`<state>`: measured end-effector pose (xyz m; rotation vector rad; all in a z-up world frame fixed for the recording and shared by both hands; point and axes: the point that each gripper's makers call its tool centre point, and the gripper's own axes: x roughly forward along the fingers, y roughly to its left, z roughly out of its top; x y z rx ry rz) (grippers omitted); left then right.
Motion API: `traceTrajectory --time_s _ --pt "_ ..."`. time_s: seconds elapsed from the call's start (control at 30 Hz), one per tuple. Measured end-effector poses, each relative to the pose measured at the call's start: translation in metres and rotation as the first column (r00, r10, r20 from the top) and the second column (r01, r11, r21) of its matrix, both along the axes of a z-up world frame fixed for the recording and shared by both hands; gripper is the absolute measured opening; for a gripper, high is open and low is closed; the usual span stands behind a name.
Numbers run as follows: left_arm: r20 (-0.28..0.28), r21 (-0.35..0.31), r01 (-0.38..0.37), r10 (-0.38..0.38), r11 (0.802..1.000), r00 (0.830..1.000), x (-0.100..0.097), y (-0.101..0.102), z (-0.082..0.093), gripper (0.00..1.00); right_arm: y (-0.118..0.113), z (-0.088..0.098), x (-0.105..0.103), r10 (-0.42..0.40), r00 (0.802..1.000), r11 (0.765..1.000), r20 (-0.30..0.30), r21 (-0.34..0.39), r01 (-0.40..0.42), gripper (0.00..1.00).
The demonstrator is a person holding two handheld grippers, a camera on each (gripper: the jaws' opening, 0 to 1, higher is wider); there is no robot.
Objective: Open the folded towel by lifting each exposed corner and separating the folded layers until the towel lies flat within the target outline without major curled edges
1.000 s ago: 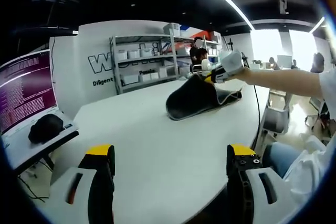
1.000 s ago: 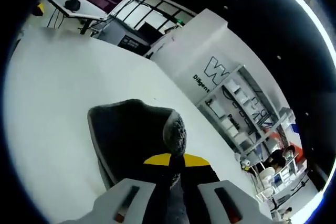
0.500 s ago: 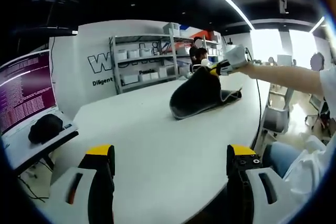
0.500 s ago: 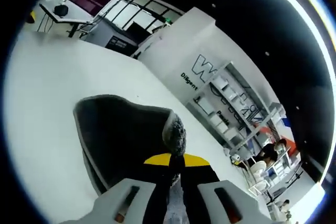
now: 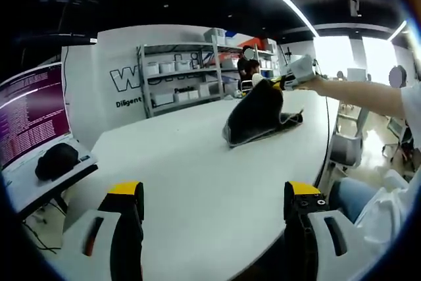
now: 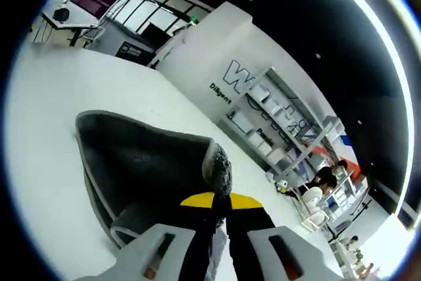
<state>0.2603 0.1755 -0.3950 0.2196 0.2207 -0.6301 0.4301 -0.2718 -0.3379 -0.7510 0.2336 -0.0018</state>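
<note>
A dark grey towel point(image 5: 255, 116) with a pale edge lies on the far right part of the white table point(image 5: 197, 176). One corner of it is lifted high, so the upper layer hangs like a tent. My right gripper point(image 5: 281, 83), held out on a person's arm, is shut on that raised corner. In the right gripper view the towel point(image 6: 141, 166) spreads below, and the pinched corner point(image 6: 217, 169) sticks up between the yellow-tipped jaws of my right gripper point(image 6: 218, 203). My left gripper point(image 5: 214, 192) stands open near the table's front edge, far from the towel, with nothing between its fingers.
A monitor point(image 5: 29, 120) with purple text and a black object point(image 5: 58, 160) sit on a side desk at the left. Shelving point(image 5: 191, 77) with white boxes lines the back wall. A chair point(image 5: 345, 149) stands beside the table at the right, near the person's leg point(image 5: 355, 199).
The right gripper has raised the towel corner higher and carried it to the right, peeling the upper layer back. The left gripper has stayed still.
</note>
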Motion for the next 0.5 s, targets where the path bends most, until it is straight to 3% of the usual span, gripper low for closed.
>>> traceTrajectory --time_s 0.5 --pt "-0.001 0.004 0.002 -0.002 1.0 1.0 -0.001 -0.002 -0.001 0.87 -0.057 0.004 -0.016 -0.118 0.993 0.992 0.018 0.051 0.117 0.01"
